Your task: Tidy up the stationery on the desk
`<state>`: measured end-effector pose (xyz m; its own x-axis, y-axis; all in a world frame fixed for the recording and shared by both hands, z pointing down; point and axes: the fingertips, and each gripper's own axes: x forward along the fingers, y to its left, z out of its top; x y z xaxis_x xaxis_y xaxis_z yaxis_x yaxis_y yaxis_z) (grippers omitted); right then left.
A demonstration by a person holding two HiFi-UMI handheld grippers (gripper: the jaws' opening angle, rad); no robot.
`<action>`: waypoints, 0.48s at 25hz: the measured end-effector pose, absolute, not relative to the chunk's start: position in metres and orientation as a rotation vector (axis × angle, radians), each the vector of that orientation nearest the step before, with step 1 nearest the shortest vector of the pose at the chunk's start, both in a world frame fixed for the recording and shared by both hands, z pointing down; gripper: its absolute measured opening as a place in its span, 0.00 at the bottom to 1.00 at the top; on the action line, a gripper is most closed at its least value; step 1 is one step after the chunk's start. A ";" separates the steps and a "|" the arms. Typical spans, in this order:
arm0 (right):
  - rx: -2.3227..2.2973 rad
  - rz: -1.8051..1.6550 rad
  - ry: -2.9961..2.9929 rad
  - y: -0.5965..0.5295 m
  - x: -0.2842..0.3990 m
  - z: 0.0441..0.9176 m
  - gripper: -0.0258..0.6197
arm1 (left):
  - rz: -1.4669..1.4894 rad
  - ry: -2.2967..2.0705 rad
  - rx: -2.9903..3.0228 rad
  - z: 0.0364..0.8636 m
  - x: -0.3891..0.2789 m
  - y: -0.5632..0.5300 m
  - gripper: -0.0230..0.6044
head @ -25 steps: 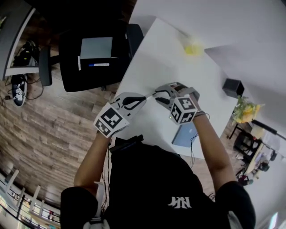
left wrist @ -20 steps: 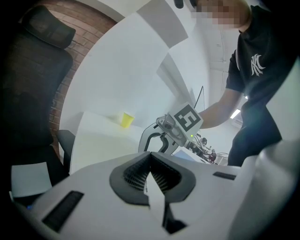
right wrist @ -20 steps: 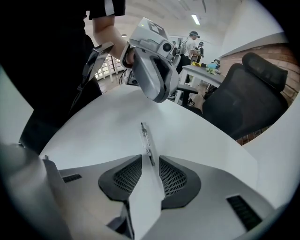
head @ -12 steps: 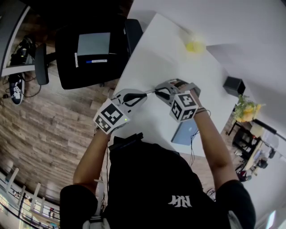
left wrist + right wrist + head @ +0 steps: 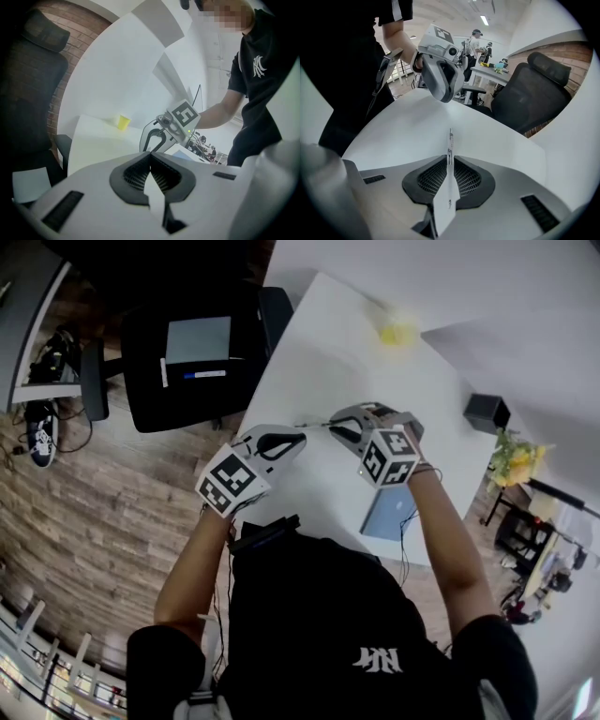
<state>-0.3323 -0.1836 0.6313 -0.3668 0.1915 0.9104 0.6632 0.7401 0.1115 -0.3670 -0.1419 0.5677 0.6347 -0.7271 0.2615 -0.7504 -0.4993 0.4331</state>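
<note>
Both grippers hover close together over the white desk (image 5: 328, 343), tips nearly facing. My right gripper (image 5: 336, 427) (image 5: 450, 159) points steeply down. Its jaws have just been closing, and a thin white pen (image 5: 450, 187) is pinched upright between the pads. In the head view the pen (image 5: 314, 424) sticks out to the left, toward the left gripper (image 5: 298, 437). The left gripper (image 5: 150, 153) is shut, with a small white piece (image 5: 157, 201) caught between its pads. What that piece is I cannot tell.
A yellow cup (image 5: 396, 334) stands at the desk's far end. A blue laptop (image 5: 389, 514) lies near the front right edge. A black office chair (image 5: 187, 362) is left of the desk, and a small black box (image 5: 487, 414) and a plant (image 5: 514, 465) are to the right.
The right gripper's jaws have narrowed onto the white pen. The pen's free end has shifted slightly up the picture, away from the left gripper's tip. Both hands stay nearly in place.
</note>
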 end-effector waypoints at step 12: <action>-0.379 -0.503 -2.105 -0.187 -0.275 0.579 0.14 | 0.160 -1.146 2.422 0.534 -0.329 -0.133 0.04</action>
